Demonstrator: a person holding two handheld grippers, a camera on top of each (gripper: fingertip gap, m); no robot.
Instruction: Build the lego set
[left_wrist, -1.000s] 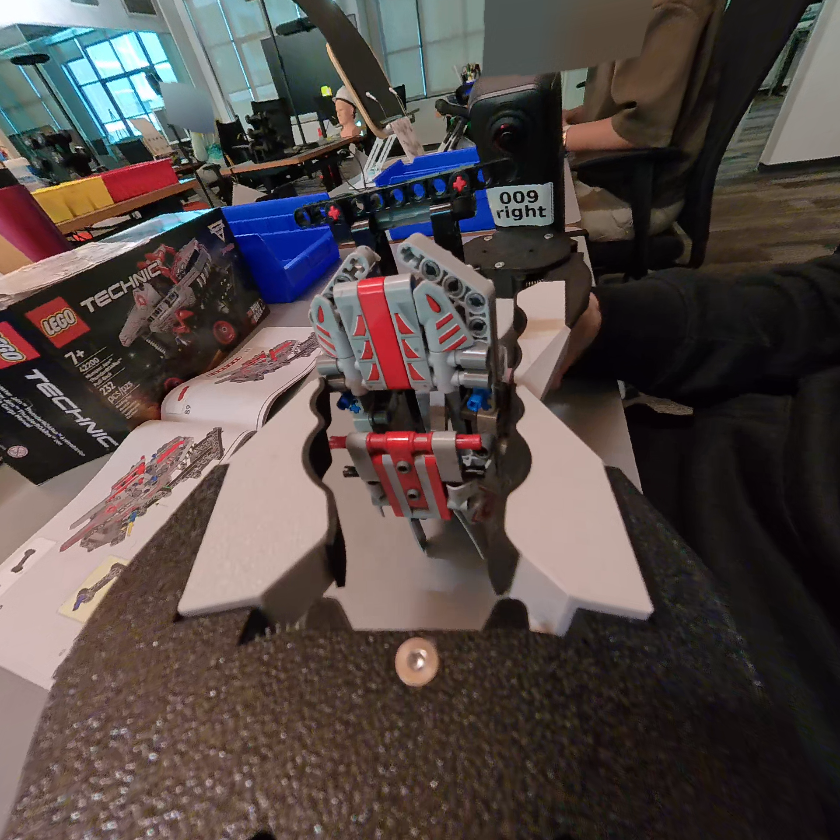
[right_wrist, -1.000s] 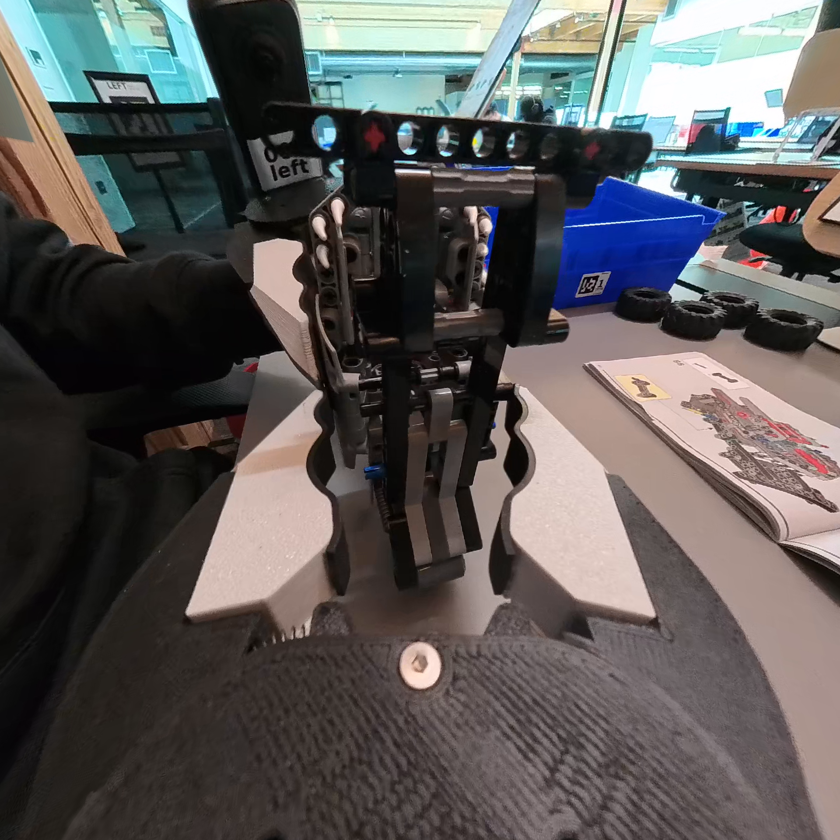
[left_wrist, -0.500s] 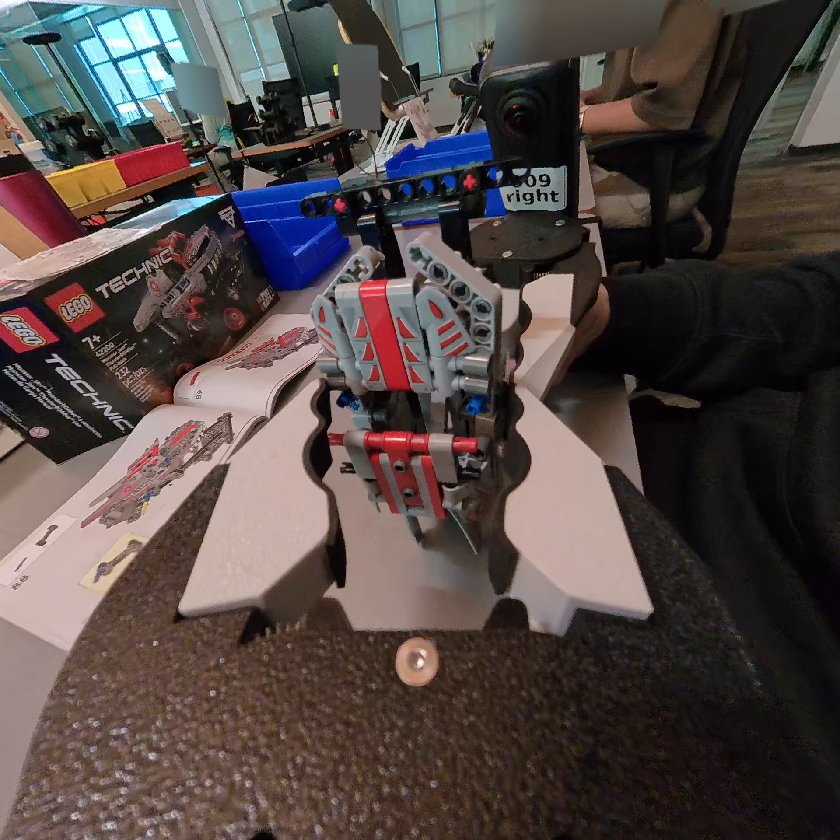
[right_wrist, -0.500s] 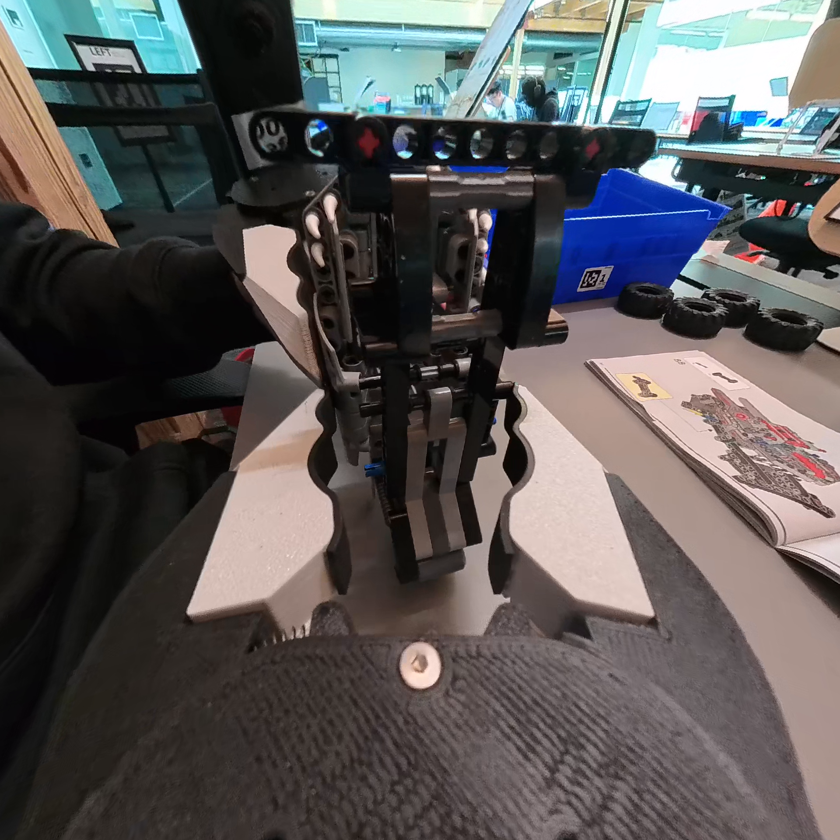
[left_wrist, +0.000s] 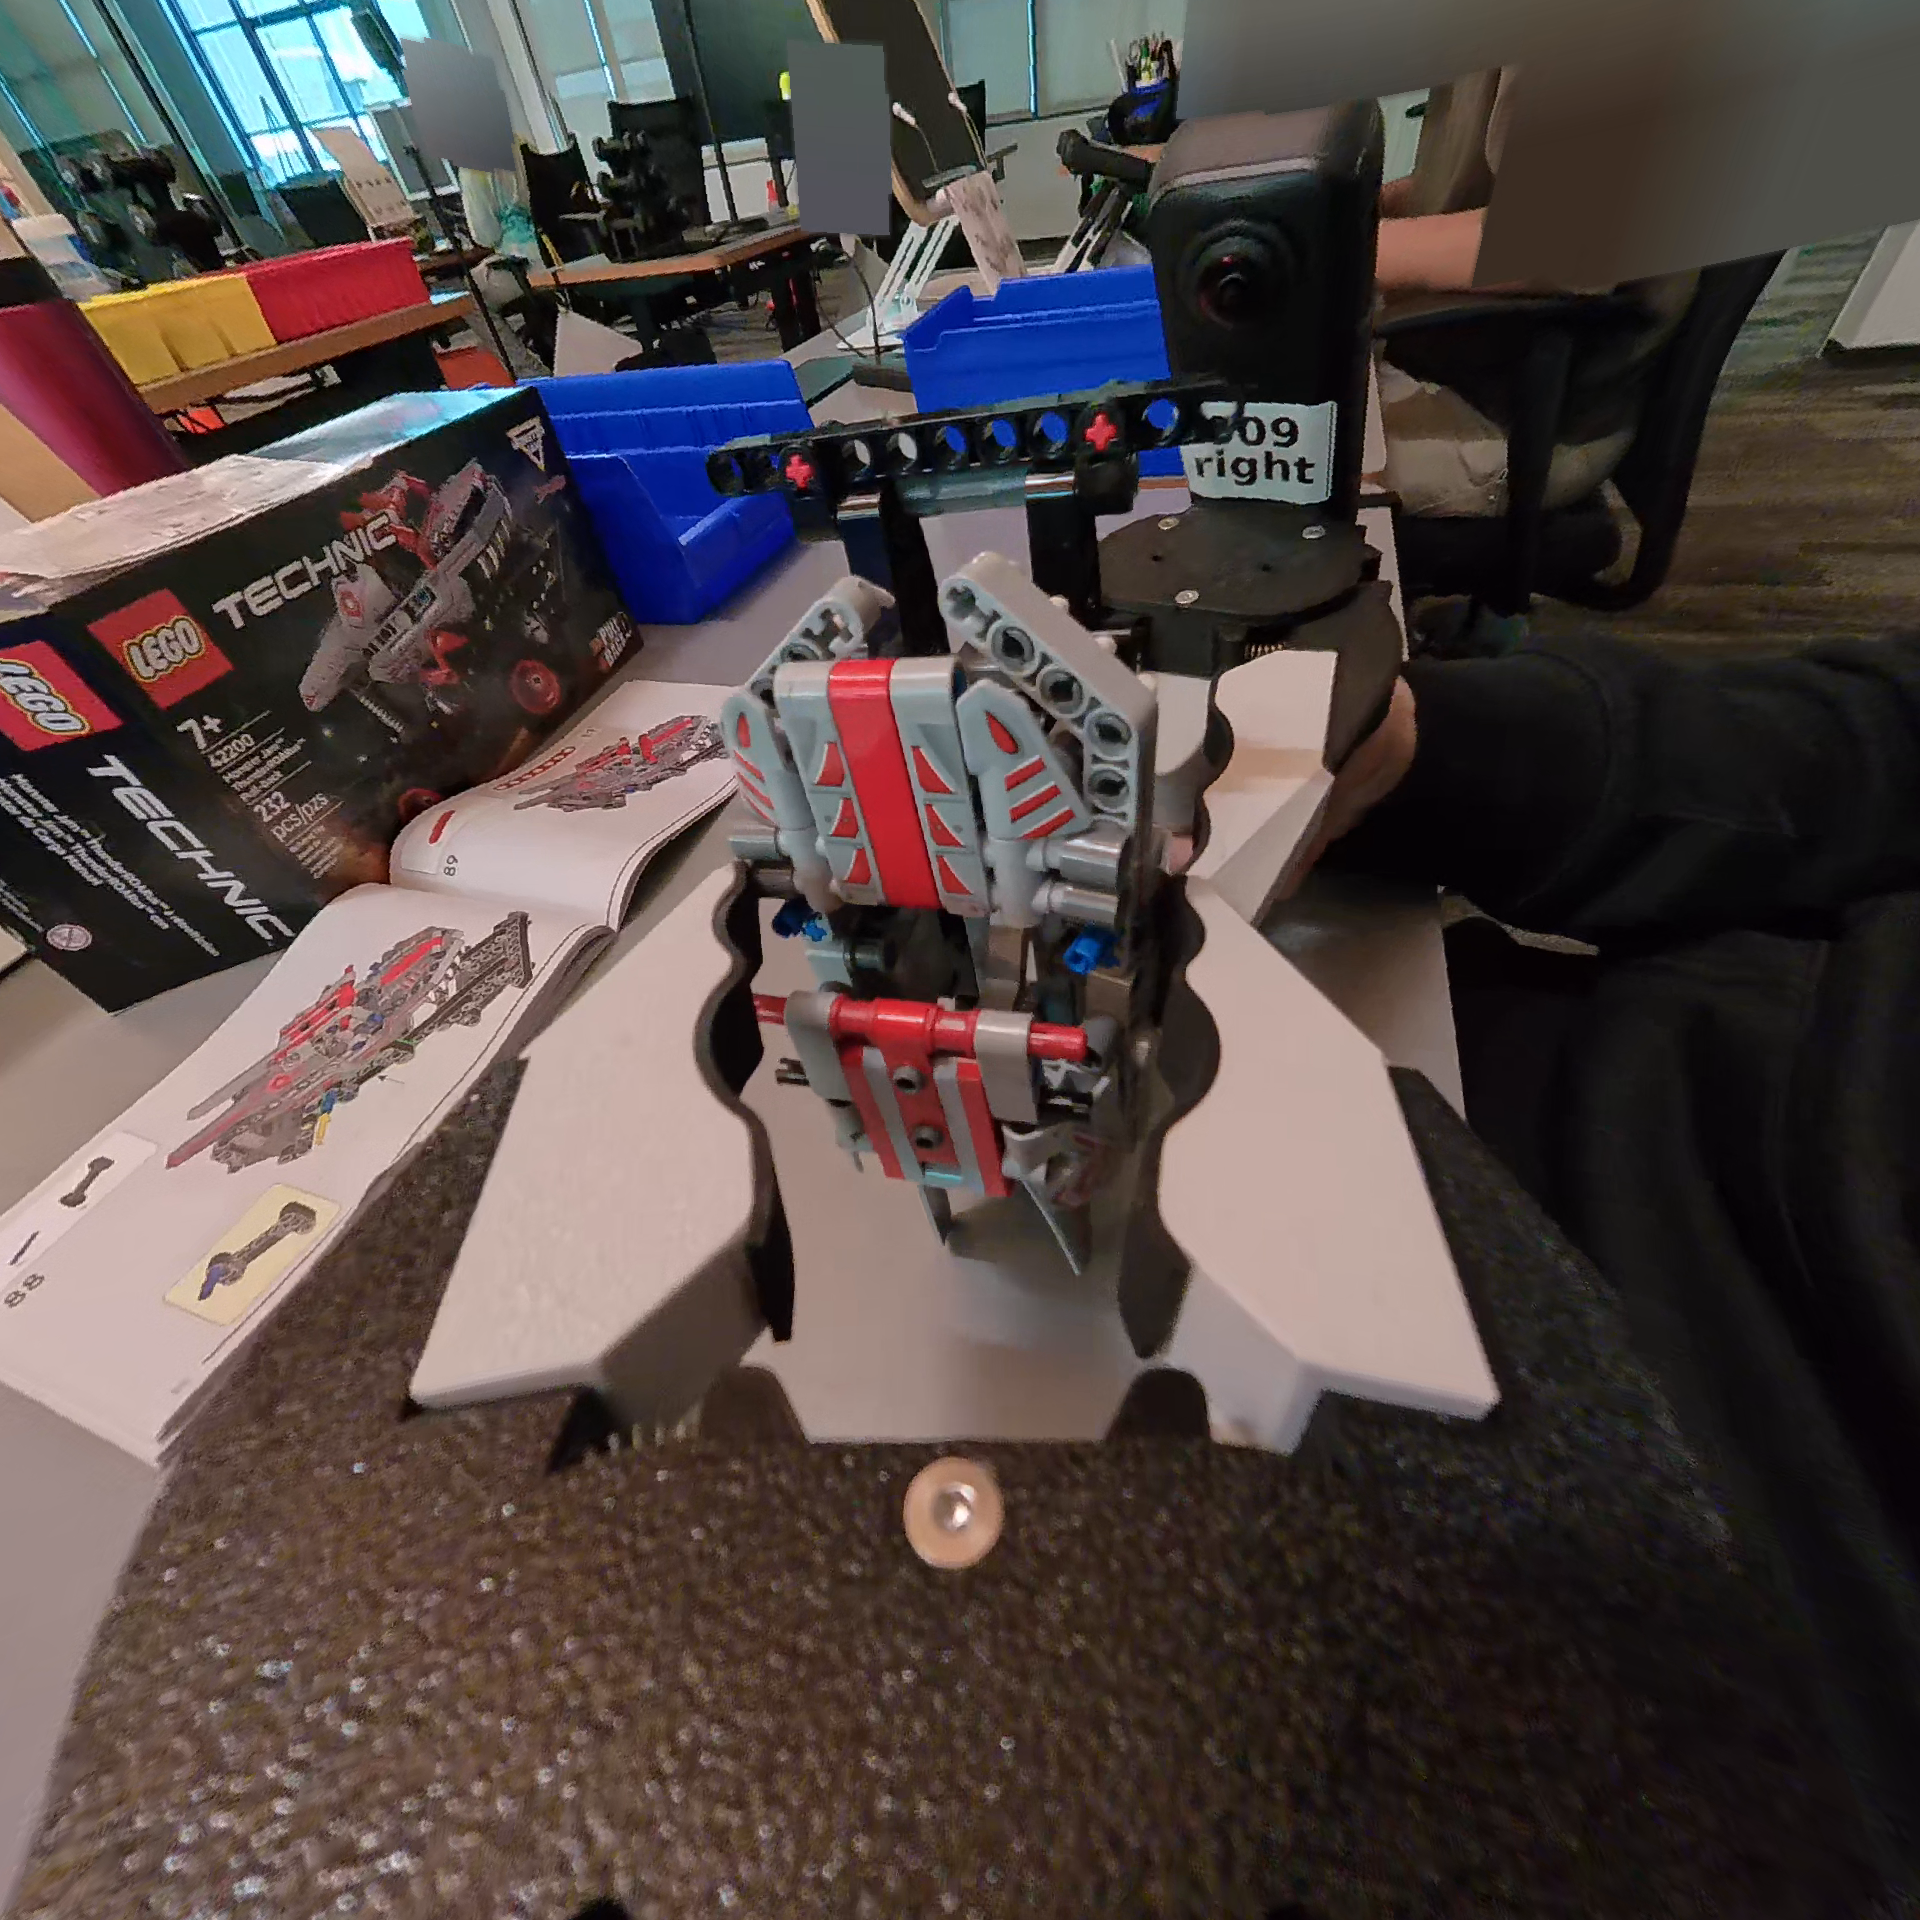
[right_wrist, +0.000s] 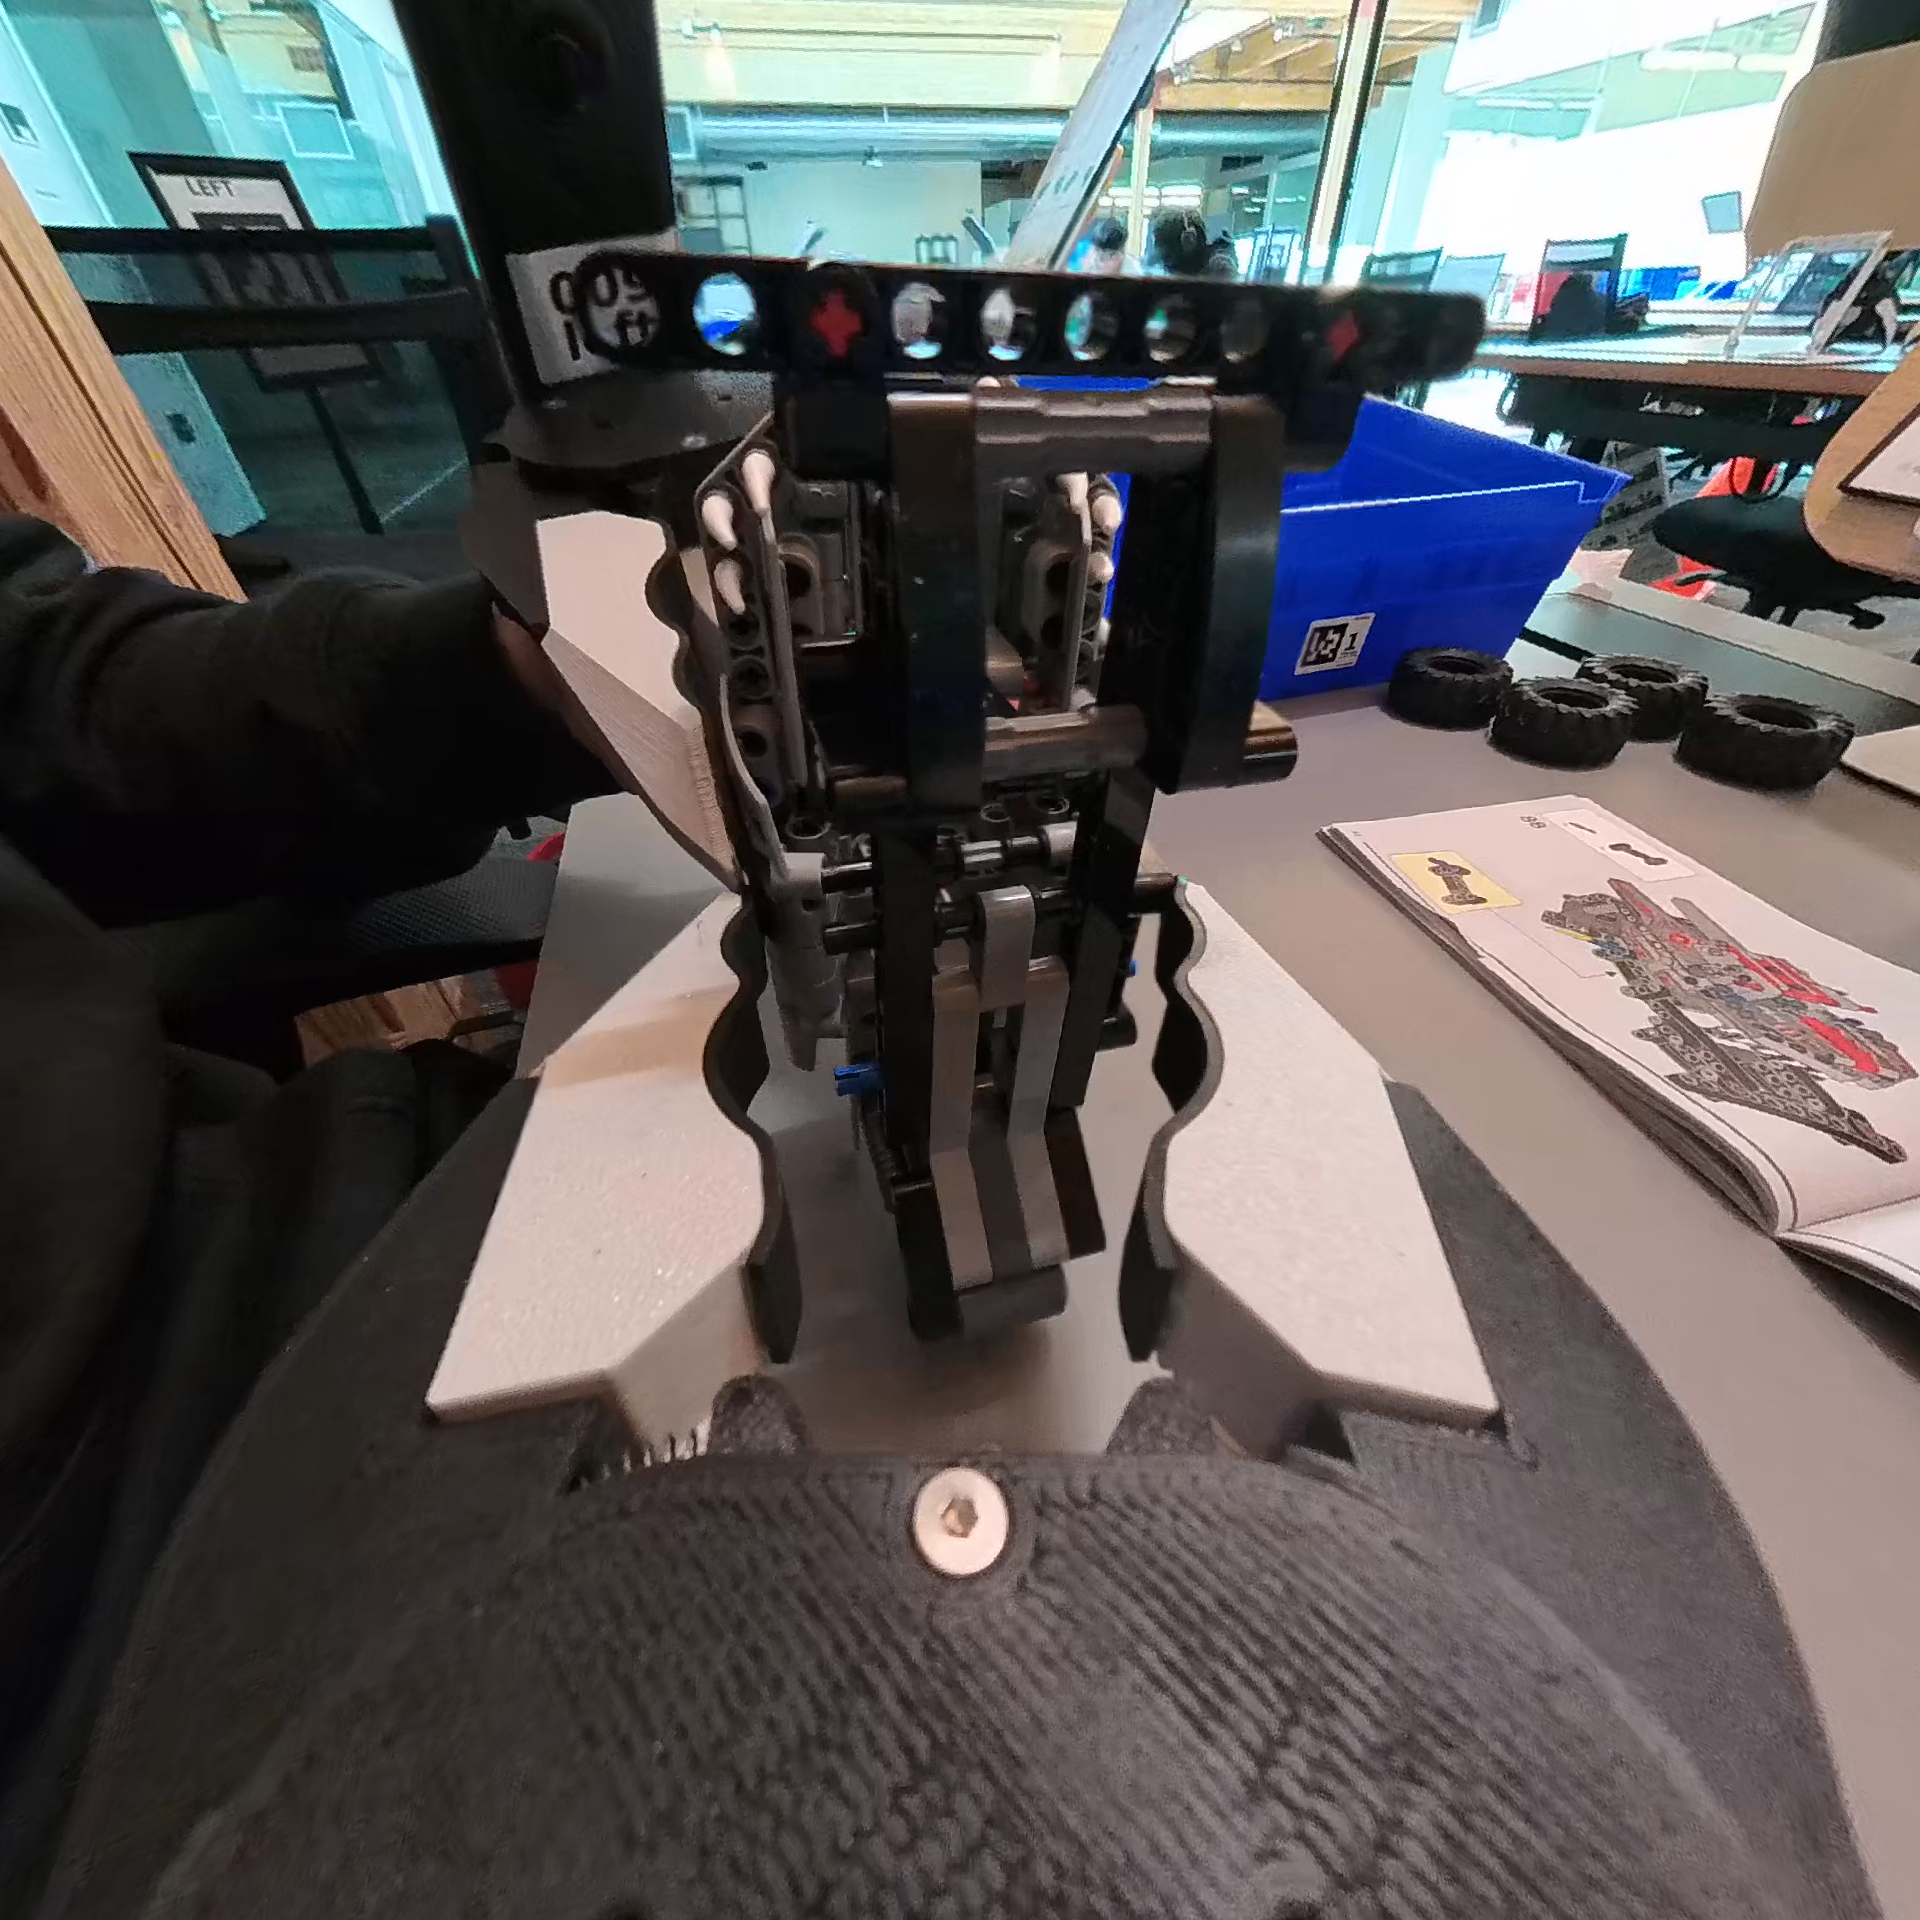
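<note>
Both the left claw (left_wrist: 961, 1091) and right claw (right_wrist: 956, 1091) pinch the model (left_wrist: 935, 883); best grip firmly while seating parts above the bench (right_wrist: 1403, 831).

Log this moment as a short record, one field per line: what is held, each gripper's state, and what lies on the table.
held item: Lego model, grey and red on one side, black frame on the other, held upright above the table
left gripper: shut on the model's lower part
right gripper: shut on the model from the opposite side
top of model: black holed beam lying crosswise
on table: open instruction booklet, Lego box, blue bins, three black tyres
build stage: tyres not yet on the model
</note>
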